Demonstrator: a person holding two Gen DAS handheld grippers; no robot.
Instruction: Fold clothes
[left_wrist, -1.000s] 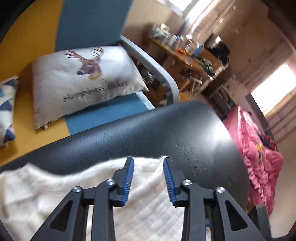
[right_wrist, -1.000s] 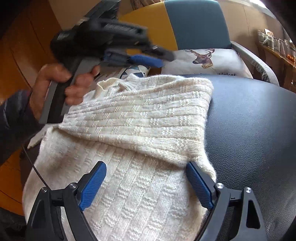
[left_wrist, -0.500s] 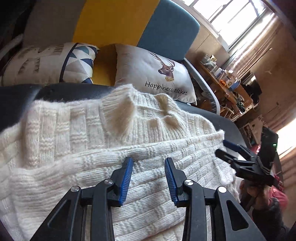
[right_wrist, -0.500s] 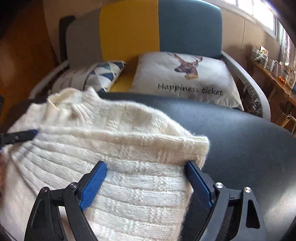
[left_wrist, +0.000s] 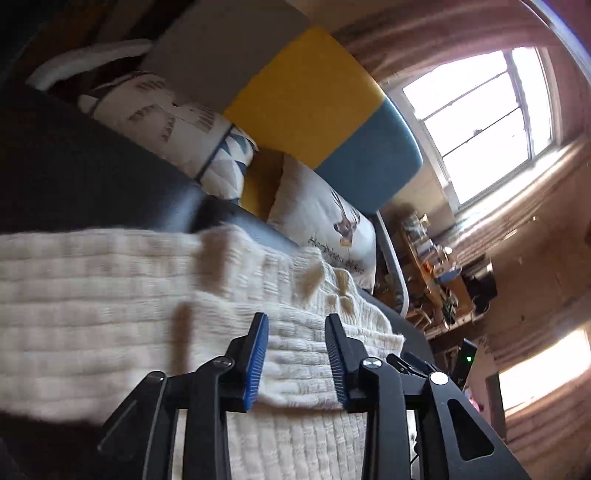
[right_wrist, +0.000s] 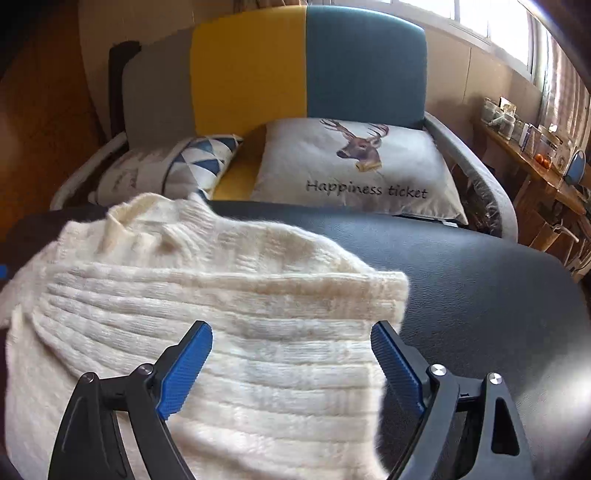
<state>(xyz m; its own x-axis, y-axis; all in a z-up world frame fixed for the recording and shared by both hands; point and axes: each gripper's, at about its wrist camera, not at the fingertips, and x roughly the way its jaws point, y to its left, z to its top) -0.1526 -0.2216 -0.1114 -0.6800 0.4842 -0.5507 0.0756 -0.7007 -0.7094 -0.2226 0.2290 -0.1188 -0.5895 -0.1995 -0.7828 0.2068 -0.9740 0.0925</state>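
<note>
A cream knitted sweater (right_wrist: 236, 306) lies partly folded on a black leather surface (right_wrist: 480, 295), with its collar toward the sofa. In the right wrist view my right gripper (right_wrist: 291, 354) is wide open, and its blue pads (right_wrist: 184, 369) straddle the folded layer near the sweater's right edge. In the left wrist view the same sweater (left_wrist: 110, 295) fills the lower left. My left gripper (left_wrist: 297, 350) hovers over a folded edge, its fingers apart and nothing pinched between them.
Behind the black surface stands a grey, yellow and blue sofa (right_wrist: 306, 66) with a deer cushion (right_wrist: 354, 166) and a triangle-pattern cushion (right_wrist: 192, 162). A cluttered wooden shelf (right_wrist: 532, 147) runs along the right wall under a window (left_wrist: 480, 122).
My left gripper has swung left and tilted, from the sweater's far edge to over its folded middle. The right gripper moved closer to the fold. A top layer now lies folded across.
</note>
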